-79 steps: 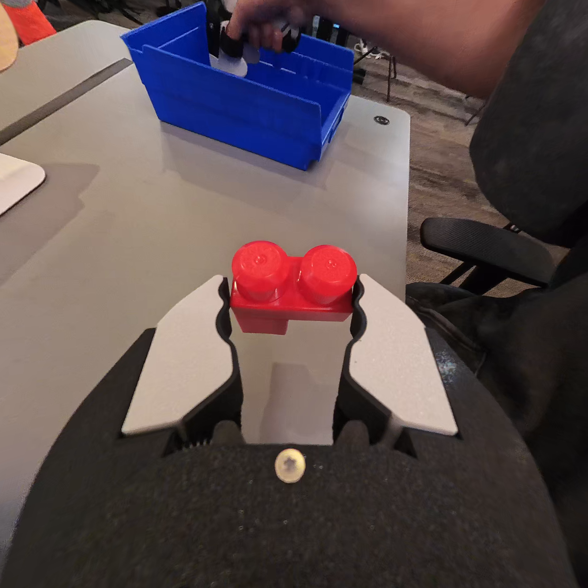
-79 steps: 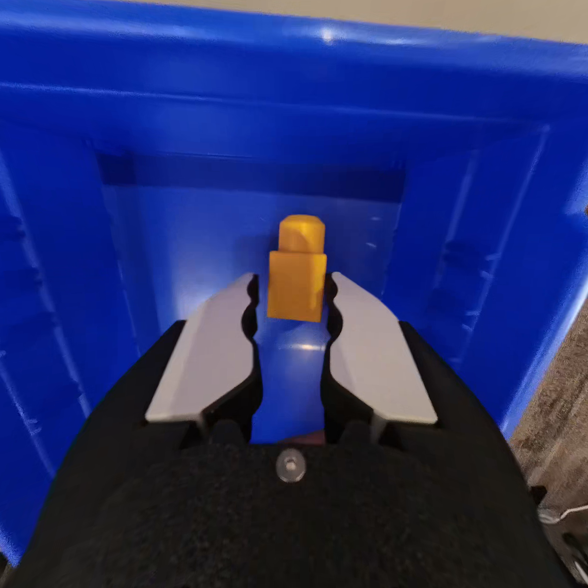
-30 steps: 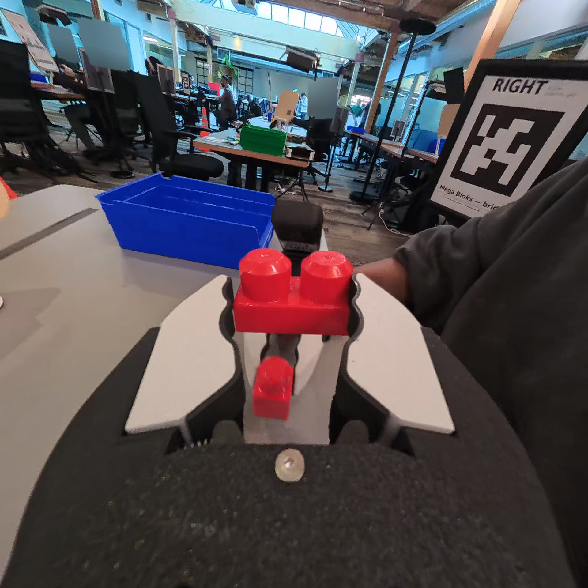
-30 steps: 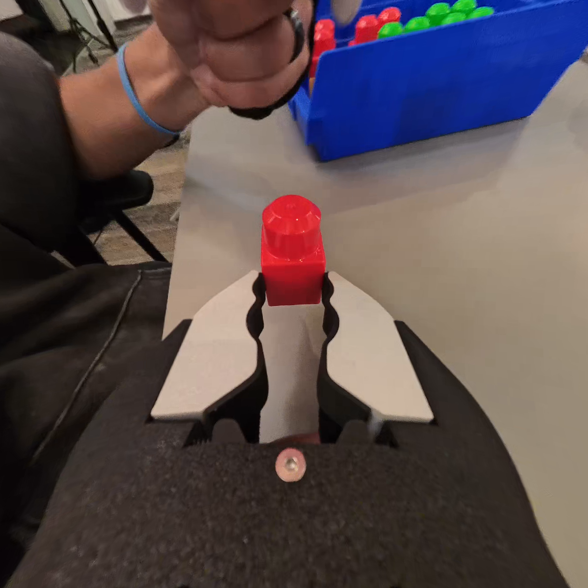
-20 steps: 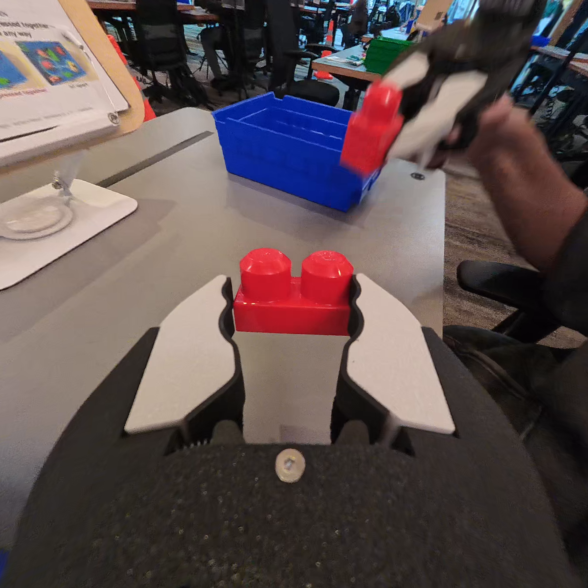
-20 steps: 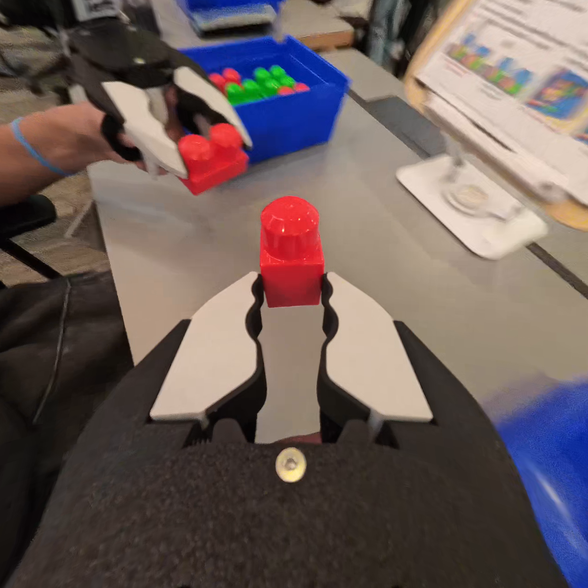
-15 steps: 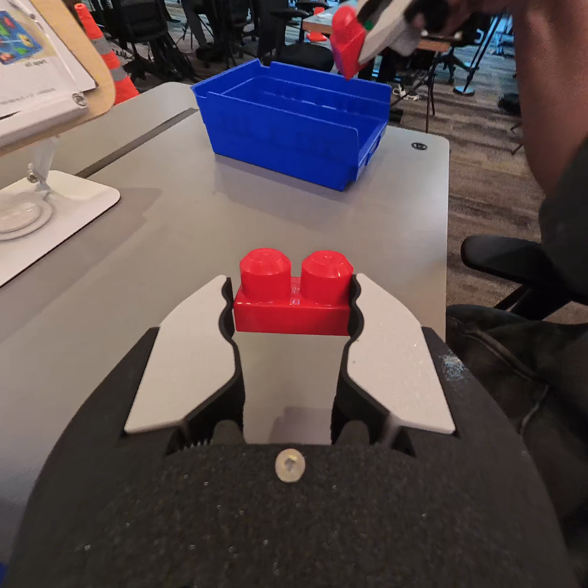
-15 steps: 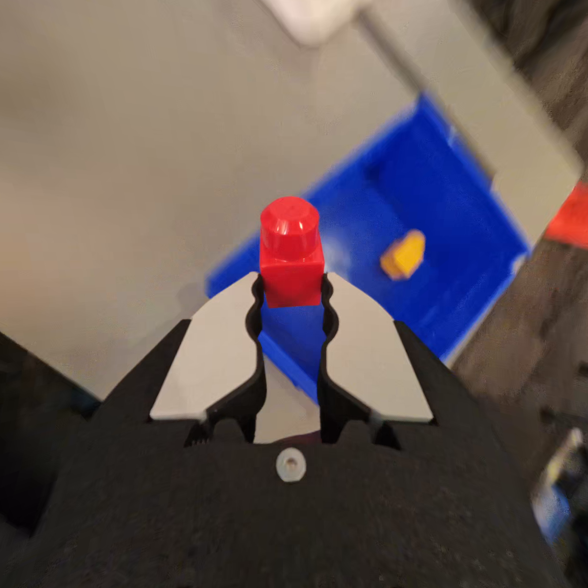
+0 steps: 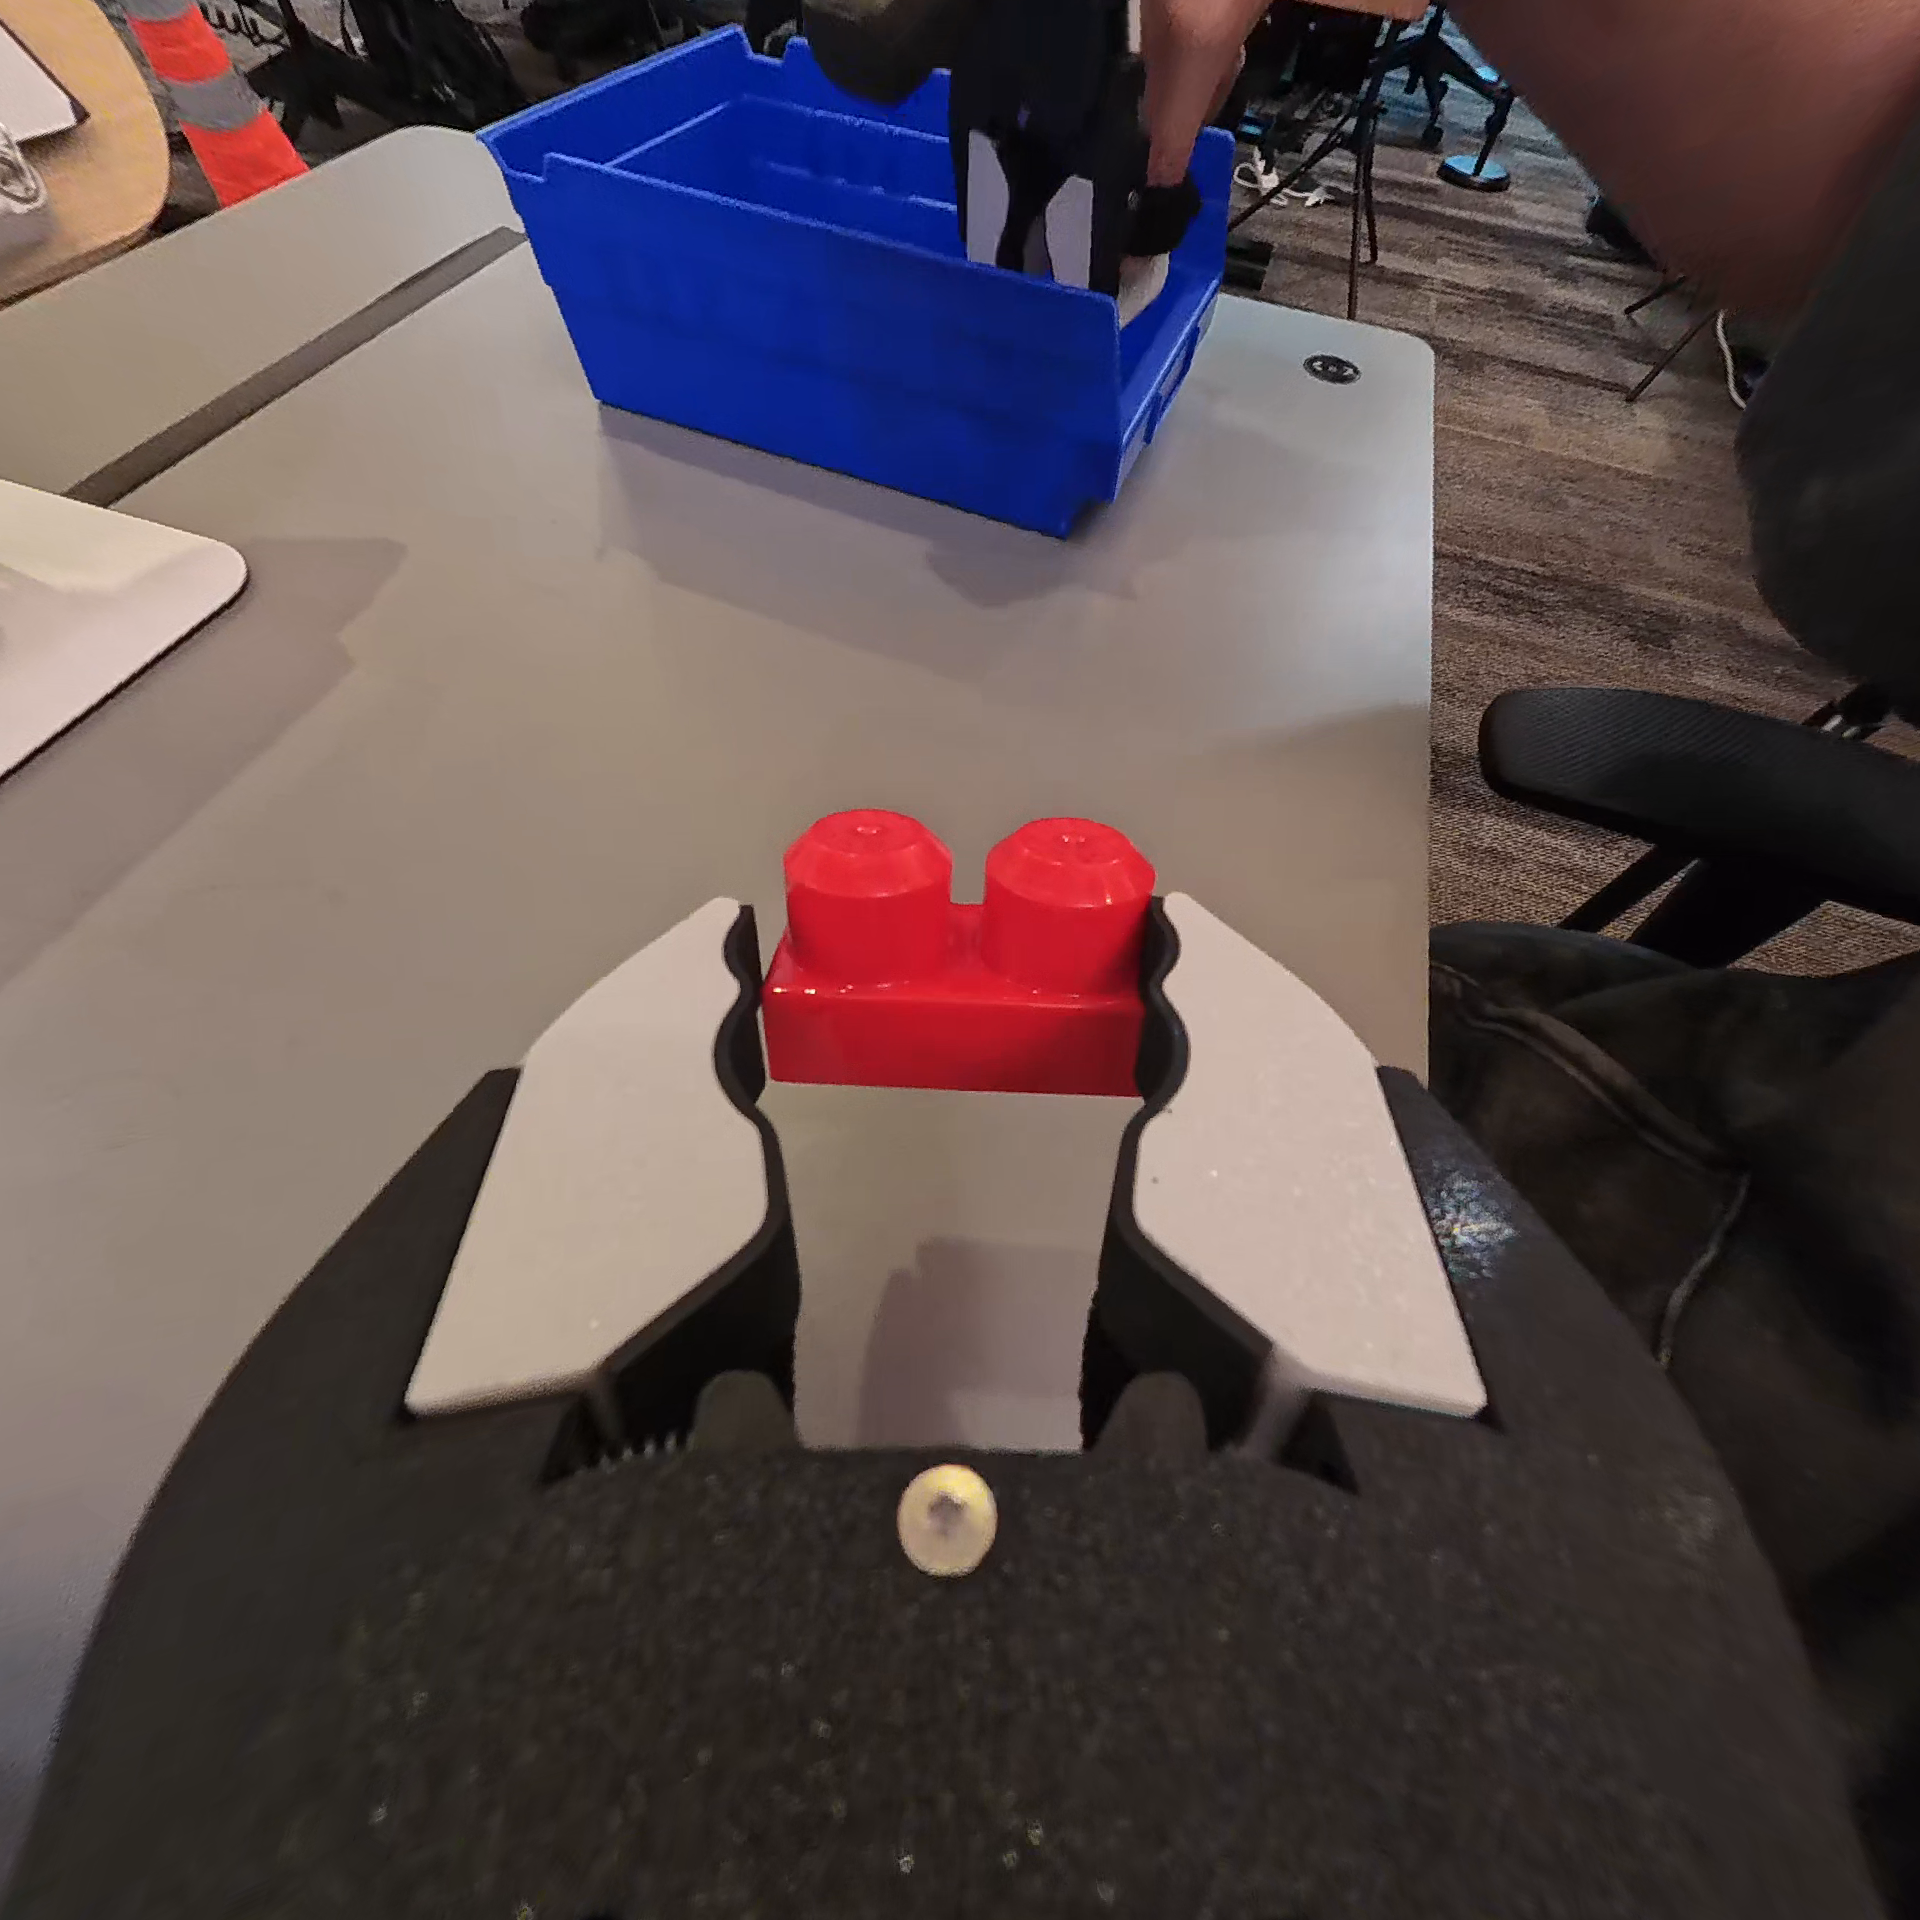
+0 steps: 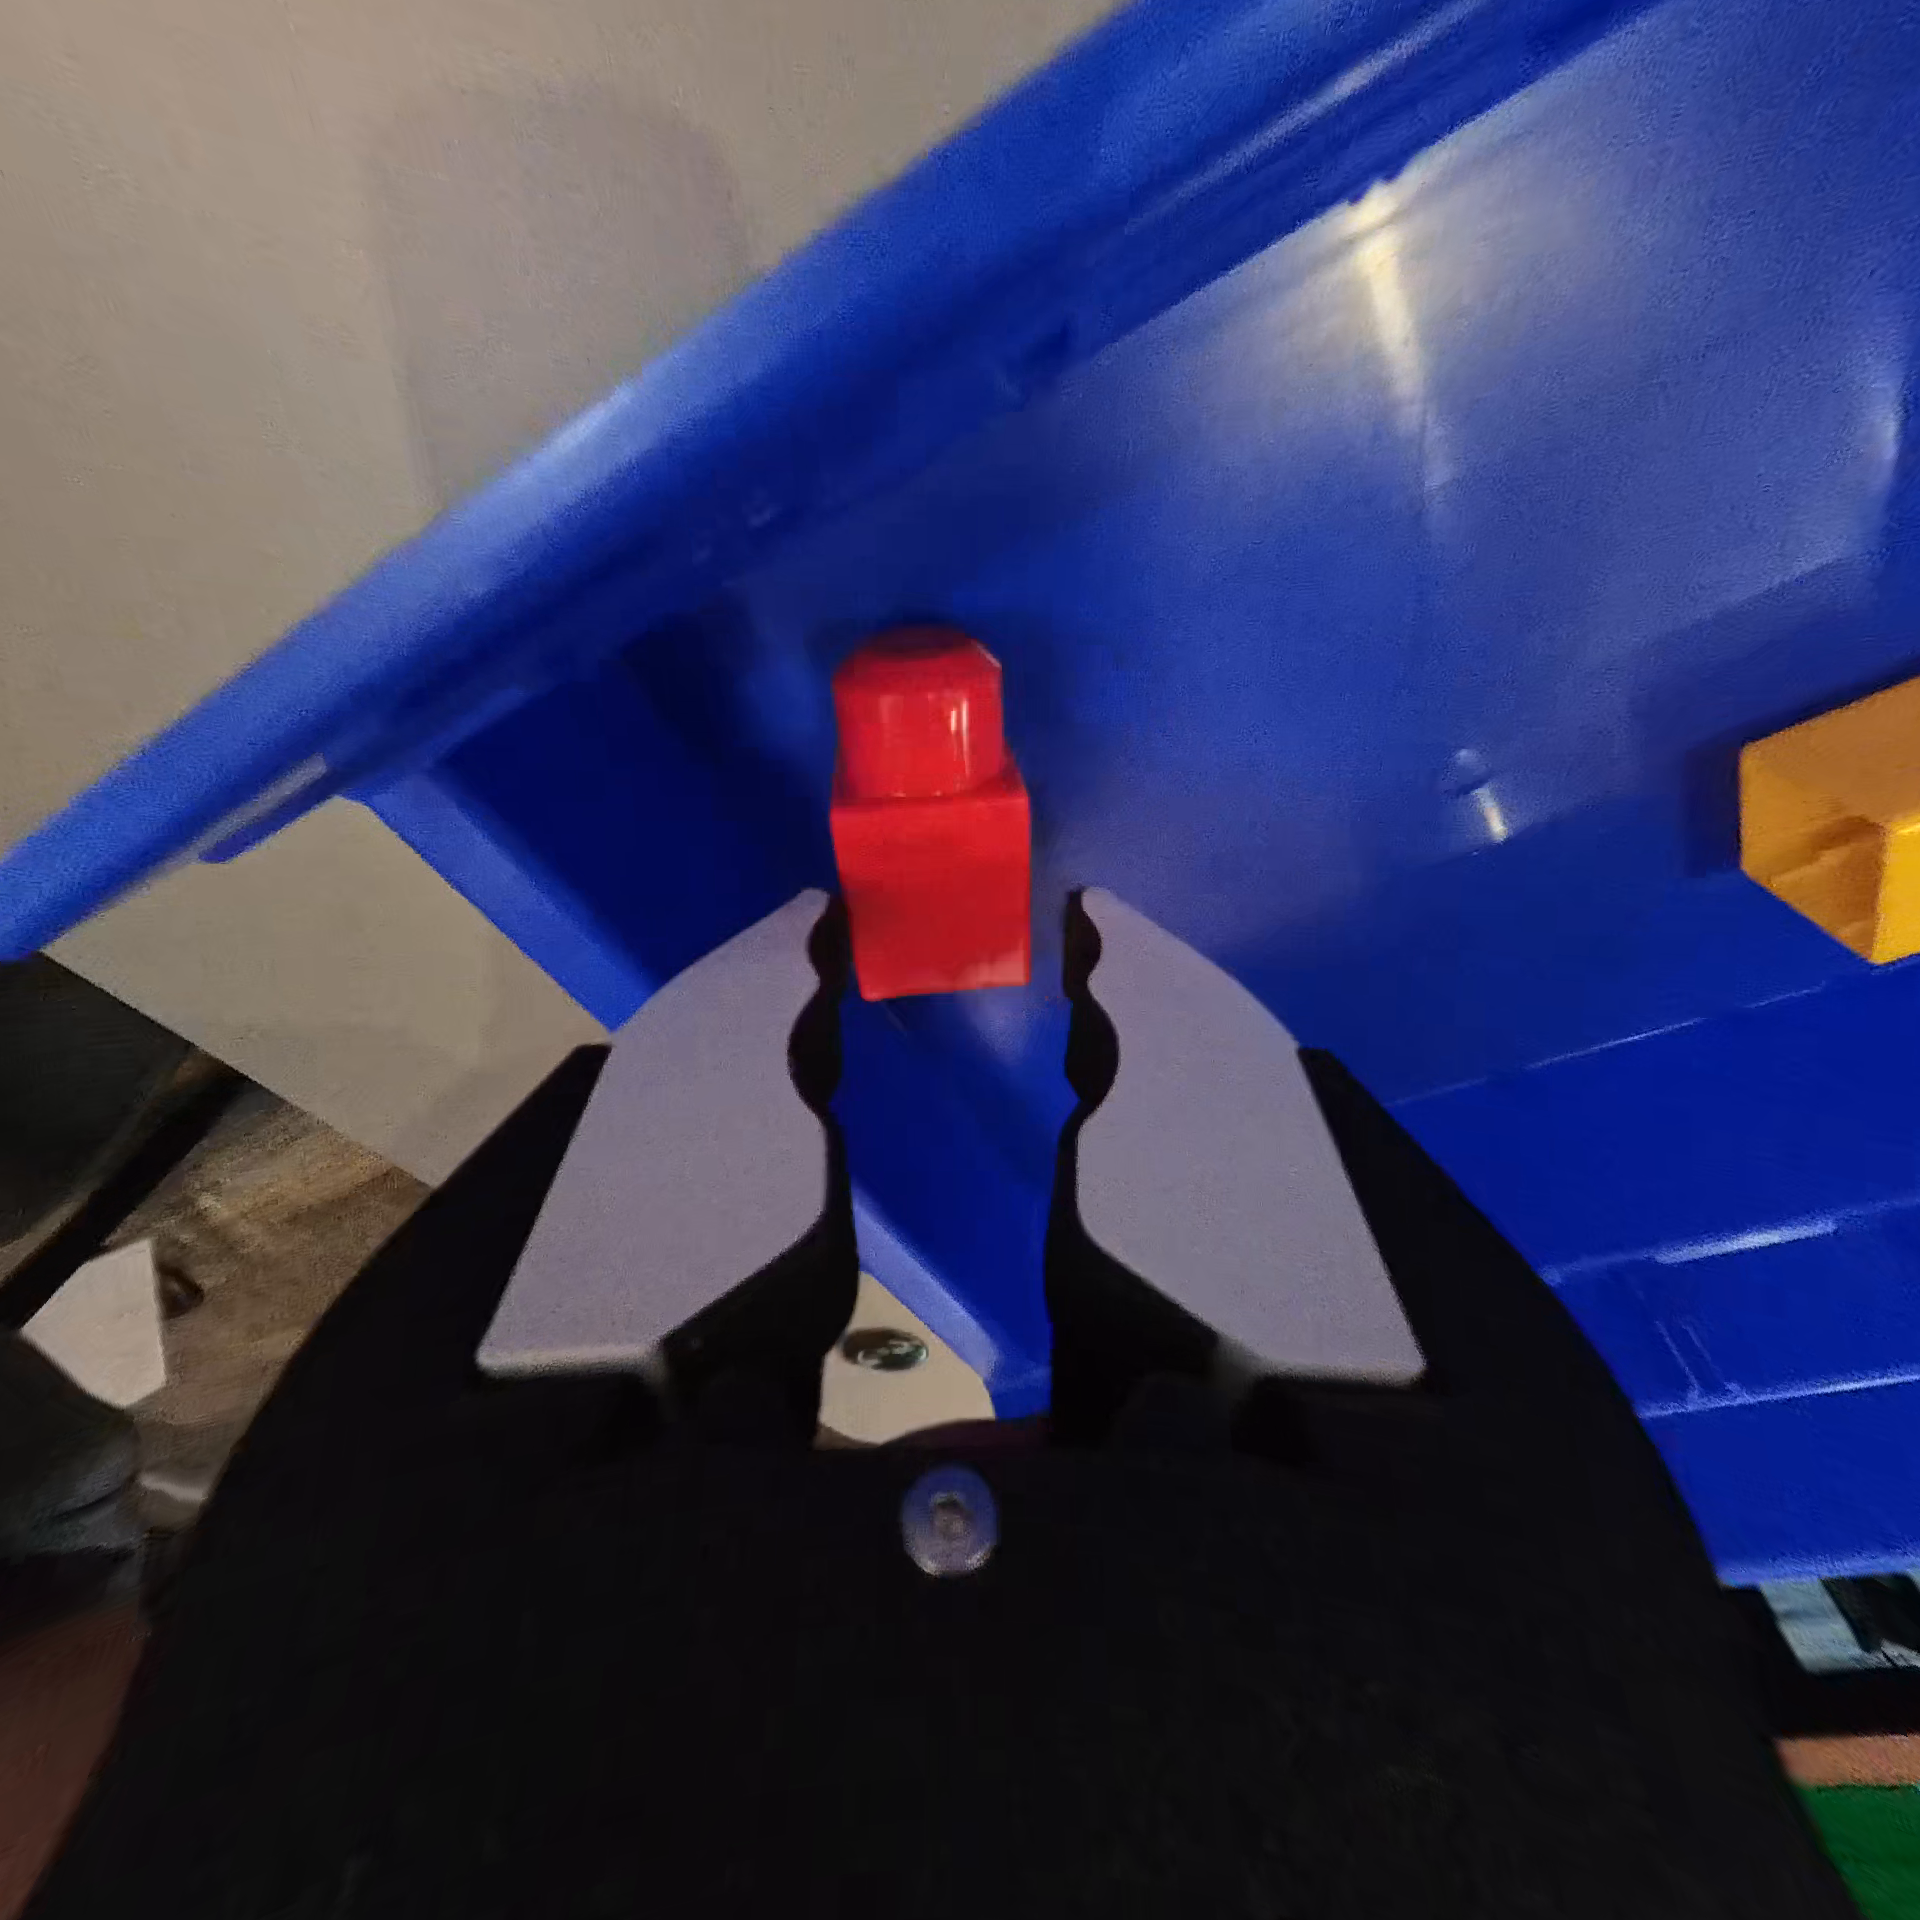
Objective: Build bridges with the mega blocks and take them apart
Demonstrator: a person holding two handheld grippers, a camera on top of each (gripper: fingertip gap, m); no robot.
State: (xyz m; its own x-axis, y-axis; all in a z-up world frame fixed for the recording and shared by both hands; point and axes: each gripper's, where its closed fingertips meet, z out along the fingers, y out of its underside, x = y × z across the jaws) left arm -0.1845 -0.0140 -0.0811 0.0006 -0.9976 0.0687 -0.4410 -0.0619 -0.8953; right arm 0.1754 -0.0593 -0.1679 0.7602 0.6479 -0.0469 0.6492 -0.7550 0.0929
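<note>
1. left gripper (image 9: 951,997): jaws pinching a red two-stud block (image 9: 951,987) by its ends, studs up, held above the grey table (image 9: 520,727).
2. left wrist view only: blue bin (image 9: 831,343) at the far end of the table, right gripper (image 9: 1039,223) reaching down into it from above, fingertips hidden behind the near wall; a hand (image 9: 1179,62) on top of it.
3. also left view only: white base (image 9: 94,613) at left edge, orange cone (image 9: 223,114) on the floor beyond, black armrest (image 9: 1683,769) at right.
4. right gripper (image 10: 945,935): jaws spread, a thin gap on each side of a red one-stud block (image 10: 930,831); no contact seen.
5. right wrist view only: block inside the bin (image 10: 1351,520), close to its blue wall; cannot tell whether resting or falling (frame blurred). yellow block (image 10: 1839,831) in the bin at right edge.
6. bin contents not visible from the left view.
</note>
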